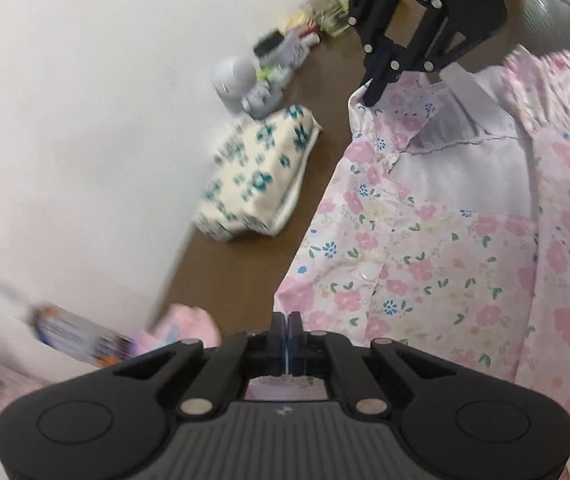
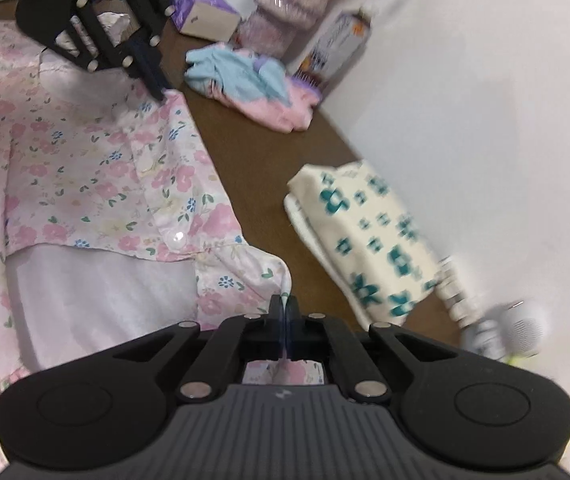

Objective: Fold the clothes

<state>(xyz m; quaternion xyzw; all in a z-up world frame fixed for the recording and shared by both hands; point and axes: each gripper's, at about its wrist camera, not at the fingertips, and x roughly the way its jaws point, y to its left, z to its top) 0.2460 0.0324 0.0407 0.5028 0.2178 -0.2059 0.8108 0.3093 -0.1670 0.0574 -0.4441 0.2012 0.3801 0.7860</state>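
A pink floral pyjama top (image 1: 425,248) lies on the brown table (image 1: 253,276), its pale lining showing. My left gripper (image 1: 286,322) is shut on one corner of its edge. My right gripper (image 2: 285,308) is shut on the other corner, near the collar. Each gripper shows in the other's view: the right one (image 1: 377,92) at the top, the left one (image 2: 157,90) at the upper left. The top (image 2: 97,184) spreads between them.
A folded cream cloth with teal flowers (image 1: 257,180) lies by the white wall, also seen in the right wrist view (image 2: 369,240). A pink and blue garment pile (image 2: 253,88), boxes, a white round device (image 1: 235,78) and small clutter line the wall.
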